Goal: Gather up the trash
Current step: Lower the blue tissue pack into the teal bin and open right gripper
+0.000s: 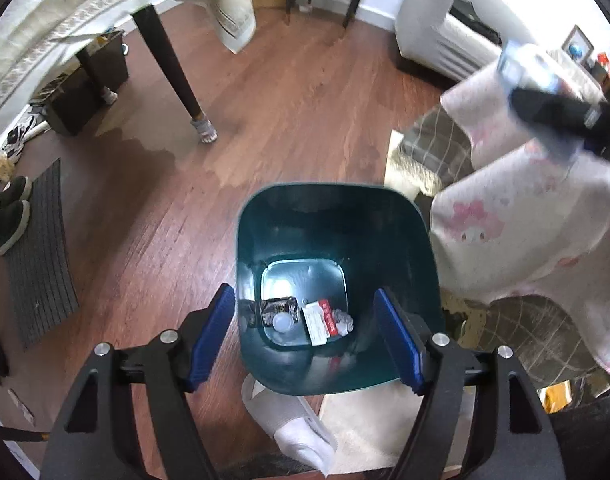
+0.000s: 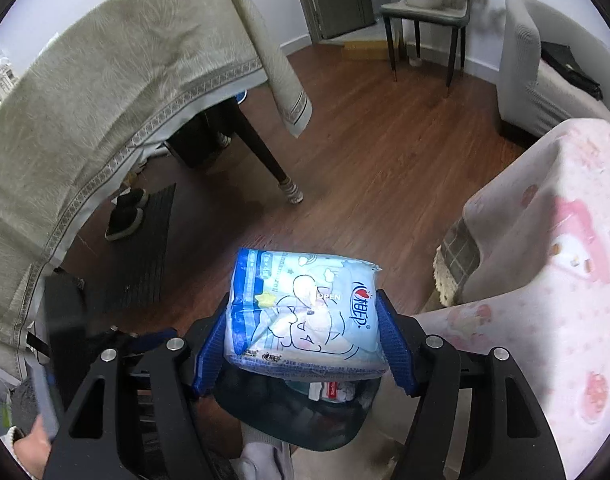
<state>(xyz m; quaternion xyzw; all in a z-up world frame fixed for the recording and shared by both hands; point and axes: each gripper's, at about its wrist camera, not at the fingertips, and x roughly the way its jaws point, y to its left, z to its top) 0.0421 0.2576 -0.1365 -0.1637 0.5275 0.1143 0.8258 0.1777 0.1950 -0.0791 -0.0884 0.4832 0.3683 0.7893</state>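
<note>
My left gripper (image 1: 305, 336) hangs open right over the dark green bin (image 1: 389, 240), nothing between its blue pads (image 1: 211, 340). At the bin's bottom lie a red-and-white packet (image 1: 321, 322), a crumpled paper (image 1: 343, 320) and a dark wrapper with a white lid (image 1: 279, 314). My right gripper (image 2: 305, 312) is shut on a blue tissue pack (image 2: 305, 304), pinched at both sides. The bin (image 2: 297, 428) shows just below the pack. In the left wrist view the right gripper with the pack (image 1: 545, 88) appears blurred at the upper right, above the bin's level.
The bin stands on a wooden floor (image 1: 289, 120) beside a stool draped in a pink-patterned cloth (image 1: 517, 232). A cloth-covered table (image 2: 85, 120) with a dark leg (image 1: 173, 68) stands to the left. Black shoes (image 1: 11, 216) rest on a grey mat; a white slipper (image 1: 289, 424) lies by the bin.
</note>
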